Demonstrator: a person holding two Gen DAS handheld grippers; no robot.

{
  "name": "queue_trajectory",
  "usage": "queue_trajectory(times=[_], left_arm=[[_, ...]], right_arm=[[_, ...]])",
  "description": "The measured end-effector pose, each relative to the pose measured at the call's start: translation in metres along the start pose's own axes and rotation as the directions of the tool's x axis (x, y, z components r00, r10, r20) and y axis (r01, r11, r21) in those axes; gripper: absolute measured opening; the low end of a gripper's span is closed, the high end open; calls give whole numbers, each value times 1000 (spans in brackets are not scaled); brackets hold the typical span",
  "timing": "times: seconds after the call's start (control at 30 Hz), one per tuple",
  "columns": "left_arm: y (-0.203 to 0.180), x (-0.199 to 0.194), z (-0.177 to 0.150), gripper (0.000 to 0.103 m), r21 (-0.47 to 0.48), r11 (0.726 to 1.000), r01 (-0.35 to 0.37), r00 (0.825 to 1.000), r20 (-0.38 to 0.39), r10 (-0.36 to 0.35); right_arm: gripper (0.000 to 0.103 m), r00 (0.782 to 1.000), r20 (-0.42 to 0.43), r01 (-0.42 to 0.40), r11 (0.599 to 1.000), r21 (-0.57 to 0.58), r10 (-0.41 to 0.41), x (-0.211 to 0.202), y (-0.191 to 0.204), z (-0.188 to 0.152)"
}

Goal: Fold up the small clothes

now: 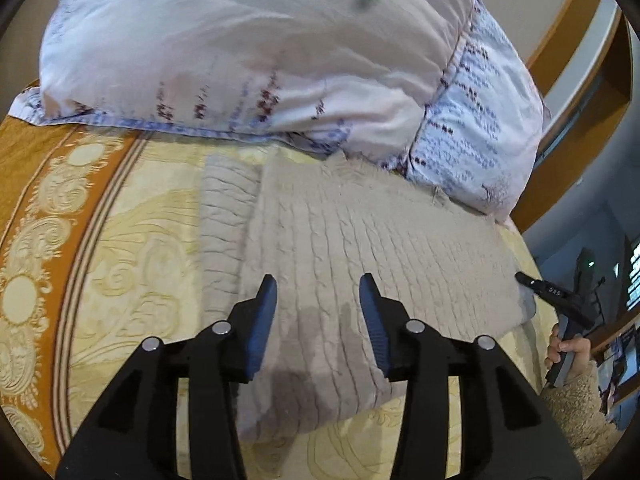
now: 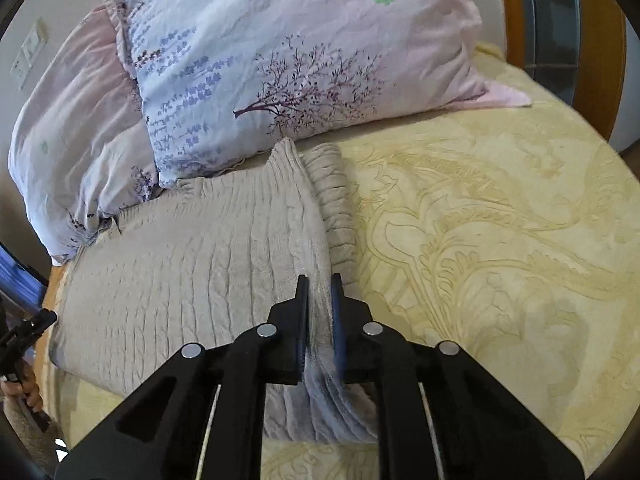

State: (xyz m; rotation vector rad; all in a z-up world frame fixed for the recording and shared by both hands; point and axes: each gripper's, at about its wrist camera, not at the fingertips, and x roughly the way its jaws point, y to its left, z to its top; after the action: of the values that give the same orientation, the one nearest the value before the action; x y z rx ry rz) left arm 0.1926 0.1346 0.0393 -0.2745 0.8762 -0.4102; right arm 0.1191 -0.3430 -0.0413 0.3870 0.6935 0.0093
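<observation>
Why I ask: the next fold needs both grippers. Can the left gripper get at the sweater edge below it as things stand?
Probably yes: the left gripper is open above the beige sweater, with nothing between them.

I am working in a home bedroom: a bed under a cream and orange embossed bedspread (image 2: 500,220), two soft floral-printed pink and blue pillows (image 2: 304,52) at its head, a curved wooden headboard (image 2: 596,40) behind, a wall switch plate (image 2: 30,54).
</observation>
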Motion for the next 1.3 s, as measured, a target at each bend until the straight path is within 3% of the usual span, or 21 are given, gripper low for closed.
queue_trajectory(times=[0.1, 0.27, 0.37, 0.43, 0.47, 0.67, 0.8, 0.87, 1.07, 1.17, 1.3], left_arm=[[1, 11, -3, 43, 8, 999, -38, 999, -32, 38], [11, 17, -5, 40, -37, 999, -25, 999, -46, 24], [14, 8, -3, 42, -73, 997, 6, 1000, -22, -8], [18, 0, -1, 47, -97, 995, 22, 1000, 5, -21], [19, -2, 0, 50, -102, 995, 21, 1000, 13, -19], [11, 7, -2, 51, -57, 998, -28, 1000, -11, 27], [9, 12, -4, 53, -39, 998, -50, 999, -12, 50], [8, 12, -3, 55, -32, 998, -51, 999, -11, 51], [32, -8, 5, 61, -166, 985, 46, 998, 51, -38], [52, -9, 10, 61, -247, 968, 40, 998, 57, -27], [73, 1, 15, 61, -358, 931, 66, 997, 52, -51]], right_arm=[[10, 999, 0, 39, 999, 17, -39, -2, -7, -6], [12, 996, -9, 88, 996, -2, -88, 4, -3, -2], [20, 993, 63, 107, 994, -35, -105, -9, 13, 0], [39, 991, 116, 81, 993, -86, -70, -18, 31, -1], [44, 991, 125, 63, 991, -115, -49, -19, 40, -1], [46, 998, 53, -29, 966, -258, 44, 10, 89, -3], [46, 1000, -23, 11, 944, -328, -20, 42, 104, -11], [46, 999, 7, 37, 927, -373, -37, 45, 109, -12], [47, 1000, 1, -24, 958, -286, 25, 29, 104, -5], [56, 999, -2, -47, 959, -281, 49, 24, 109, -7], [56, 998, -30, -55, 954, -294, 48, 32, 116, -9]])
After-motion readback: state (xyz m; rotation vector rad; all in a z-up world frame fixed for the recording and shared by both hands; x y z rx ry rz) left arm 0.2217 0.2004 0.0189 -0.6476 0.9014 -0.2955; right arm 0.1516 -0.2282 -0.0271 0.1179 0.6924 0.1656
